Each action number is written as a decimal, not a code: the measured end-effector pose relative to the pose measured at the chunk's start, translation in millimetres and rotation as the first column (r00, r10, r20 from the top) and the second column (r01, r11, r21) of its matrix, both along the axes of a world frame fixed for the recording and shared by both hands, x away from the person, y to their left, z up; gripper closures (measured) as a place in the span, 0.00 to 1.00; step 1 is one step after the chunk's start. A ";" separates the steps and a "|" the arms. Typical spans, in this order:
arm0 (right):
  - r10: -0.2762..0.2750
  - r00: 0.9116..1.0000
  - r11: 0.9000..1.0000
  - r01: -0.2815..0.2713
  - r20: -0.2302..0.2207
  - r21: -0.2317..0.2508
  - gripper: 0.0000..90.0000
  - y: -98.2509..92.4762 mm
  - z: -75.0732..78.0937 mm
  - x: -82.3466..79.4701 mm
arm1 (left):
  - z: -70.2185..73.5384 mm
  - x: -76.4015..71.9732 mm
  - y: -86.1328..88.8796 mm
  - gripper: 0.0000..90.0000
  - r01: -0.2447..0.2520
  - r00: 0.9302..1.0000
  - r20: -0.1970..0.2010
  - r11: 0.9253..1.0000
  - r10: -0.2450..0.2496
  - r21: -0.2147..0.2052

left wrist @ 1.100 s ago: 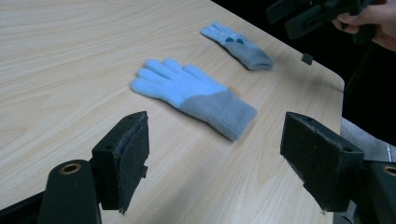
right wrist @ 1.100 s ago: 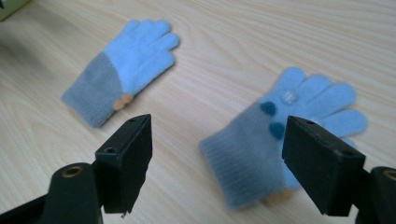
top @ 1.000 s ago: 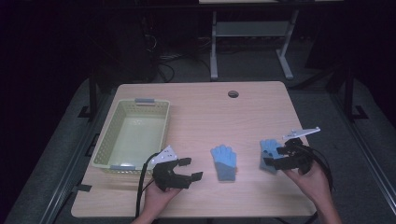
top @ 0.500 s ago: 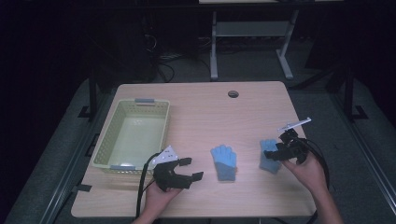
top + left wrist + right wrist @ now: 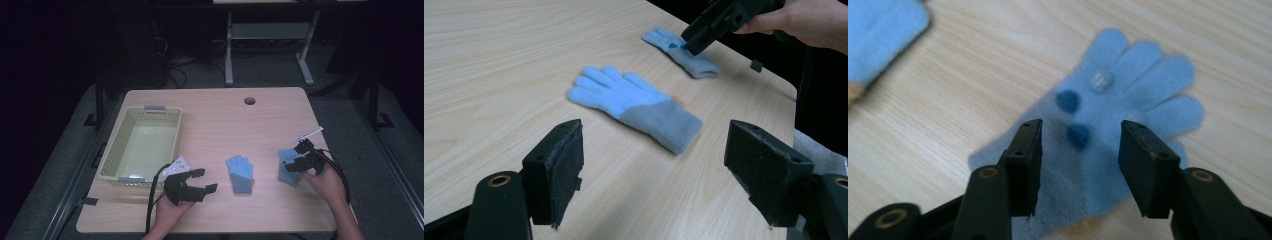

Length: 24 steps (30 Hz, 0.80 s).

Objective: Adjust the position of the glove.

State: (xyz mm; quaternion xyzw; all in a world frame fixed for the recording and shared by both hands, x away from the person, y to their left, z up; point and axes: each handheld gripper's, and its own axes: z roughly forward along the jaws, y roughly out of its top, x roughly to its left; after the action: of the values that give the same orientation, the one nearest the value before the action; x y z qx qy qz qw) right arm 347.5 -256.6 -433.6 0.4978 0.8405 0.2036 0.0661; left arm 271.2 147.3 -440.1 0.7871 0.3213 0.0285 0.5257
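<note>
Two light blue gloves with grey cuffs lie flat on the wooden table (image 5: 225, 120). The middle glove (image 5: 240, 172) (image 5: 634, 107) lies just ahead of my left gripper (image 5: 205, 181) (image 5: 654, 170), which is open wide with nothing between its jaws. The right glove (image 5: 286, 166) (image 5: 1148, 85) (image 5: 684, 52) has dark dots on its palm. My right gripper (image 5: 296, 165) (image 5: 1080, 155) (image 5: 696, 42) points down at it. Its jaws have just been closing and stand half apart, with the glove's palm between them and the pads not pinching the cloth.
An empty pale yellow basket (image 5: 107, 155) stands at the table's left, just beyond my left gripper. A round cable hole (image 5: 249, 100) sits near the far edge. A corner of the middle glove (image 5: 878, 35) is at the right gripper view's upper left.
My right gripper has come down and slightly left onto the right glove, and its jaws have narrowed. The left gripper and the middle glove have stayed put.
</note>
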 end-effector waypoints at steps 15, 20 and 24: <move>0.006 1.000 0.999 -0.007 -0.023 -0.053 0.67 3.8 -10.0 0.3 | -1.6 -0.8 -2.4 0.26 0.004 1.000 -0.005 1.000 -0.004 0.005; 0.005 0.999 0.997 -0.007 -0.037 -0.076 0.74 6.6 -8.8 2.9 | -1.7 -1.2 -2.9 0.26 0.001 1.000 -0.002 1.000 -0.001 0.004; -0.005 0.999 0.996 0.001 -0.051 -0.088 0.86 8.8 -7.5 5.2 | -1.2 -1.5 -1.9 0.26 -0.001 1.000 0.002 1.000 0.001 0.004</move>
State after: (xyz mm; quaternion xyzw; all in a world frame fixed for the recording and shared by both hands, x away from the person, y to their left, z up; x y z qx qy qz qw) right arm 352.8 -247.8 -441.1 0.5007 0.8493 0.1538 0.0667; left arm 269.8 145.3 -441.3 0.7879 0.3212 0.0304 0.5245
